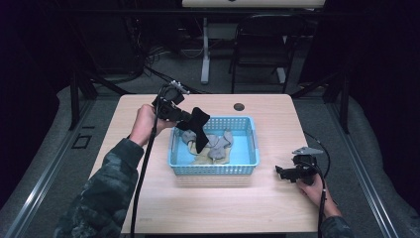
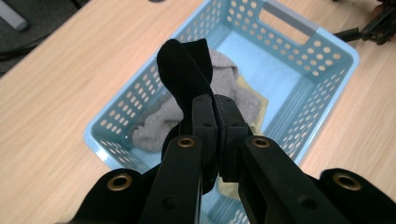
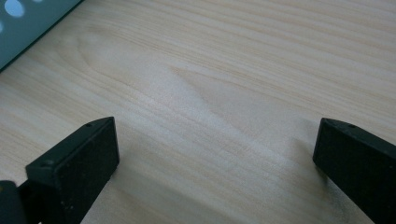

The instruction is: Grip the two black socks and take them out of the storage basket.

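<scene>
While the left gripper (image 1: 187,118) hangs above the left rim of the blue basket (image 1: 247,161), near the centre of the high view, its jaws are clamped together on a black sock (image 1: 199,130). The sock dangles from the jaw tips into the basket, its lower end reaching down among the grey cloth (image 1: 218,144) and the pale yellow cloth (image 1: 203,158) lying on the basket floor. In the left gripper view the sock (image 2: 180,70) rises from between the pressed jaws toward upper centre, folded over itself, matte and uniformly dark, with a rounded end at top. Whether its hanging end touches the grey cloth (image 2: 154,126) cannot be determined.

At lower right of the high view, the right gripper (image 1: 287,173) rests low over the wooden table (image 1: 148,198), well apart from the basket. Its jaws stand wide apart with bare table (image 3: 210,93) between them, and a corner of the basket wall (image 3: 28,23) is cut off at upper left of the right gripper view.
</scene>
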A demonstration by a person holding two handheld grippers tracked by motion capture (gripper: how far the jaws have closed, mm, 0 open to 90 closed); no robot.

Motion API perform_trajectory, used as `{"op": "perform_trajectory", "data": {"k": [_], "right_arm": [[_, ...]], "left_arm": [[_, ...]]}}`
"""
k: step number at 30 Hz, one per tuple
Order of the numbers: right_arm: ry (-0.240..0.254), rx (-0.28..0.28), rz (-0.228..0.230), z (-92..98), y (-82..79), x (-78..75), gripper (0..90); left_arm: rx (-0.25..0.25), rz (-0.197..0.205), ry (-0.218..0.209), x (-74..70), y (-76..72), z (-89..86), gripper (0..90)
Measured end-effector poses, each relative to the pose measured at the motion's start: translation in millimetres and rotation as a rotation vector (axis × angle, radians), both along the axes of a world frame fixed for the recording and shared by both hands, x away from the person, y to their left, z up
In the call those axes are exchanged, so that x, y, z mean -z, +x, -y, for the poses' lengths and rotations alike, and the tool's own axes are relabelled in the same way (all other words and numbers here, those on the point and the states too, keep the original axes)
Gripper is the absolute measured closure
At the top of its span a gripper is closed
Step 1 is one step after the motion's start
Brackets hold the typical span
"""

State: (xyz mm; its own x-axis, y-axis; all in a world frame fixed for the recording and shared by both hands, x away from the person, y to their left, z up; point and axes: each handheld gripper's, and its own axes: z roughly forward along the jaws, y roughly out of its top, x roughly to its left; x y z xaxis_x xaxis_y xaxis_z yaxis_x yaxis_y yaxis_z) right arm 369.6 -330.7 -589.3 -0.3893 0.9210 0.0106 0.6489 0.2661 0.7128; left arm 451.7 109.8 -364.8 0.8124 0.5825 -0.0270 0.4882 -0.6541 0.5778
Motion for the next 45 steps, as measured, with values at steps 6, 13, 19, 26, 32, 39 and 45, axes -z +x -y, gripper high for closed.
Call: {"op": "perform_trajectory", "data": {"k": [6,13,19,26,32,39,45], "right_arm": [[-0.005,0.002,0.000,0.1,0.0,-0.1,0.0],[-0.005,0.002,0.000,0.1,0.0,-0.1,0.0],[-0.004,0.002,-0.001,0.1,-0.1,-0.1,0.0],[-0.006,-0.003,-0.001,0.4,0.1,-0.1,0.0],[-0.003,0.001,0.000,0.1,0.0,0.0,0.0],[-0.005,0.002,0.000,0.1,0.0,-0.1,0.0],[-0.005,0.003,0.000,0.1,-0.1,-0.1,0.0]], "left_arm": [[-0.001,0.021,0.002,-15.1,1.7,-1.3,87.9],[-0.004,0.049,-0.014,-31.7,0.1,-7.8,87.9],[-0.035,0.084,-0.035,-50.1,-2.1,-21.3,87.9],[-0.109,0.125,-0.060,-70.8,-8.4,-56.2,87.9],[-0.211,0.132,-0.064,-66.8,-15.9,-101.4,87.8],[-0.325,0.021,-0.020,-6.7,-11.0,-148.5,87.6],[-0.390,-0.083,0.004,59.3,-0.5,-164.3,72.6]]}}
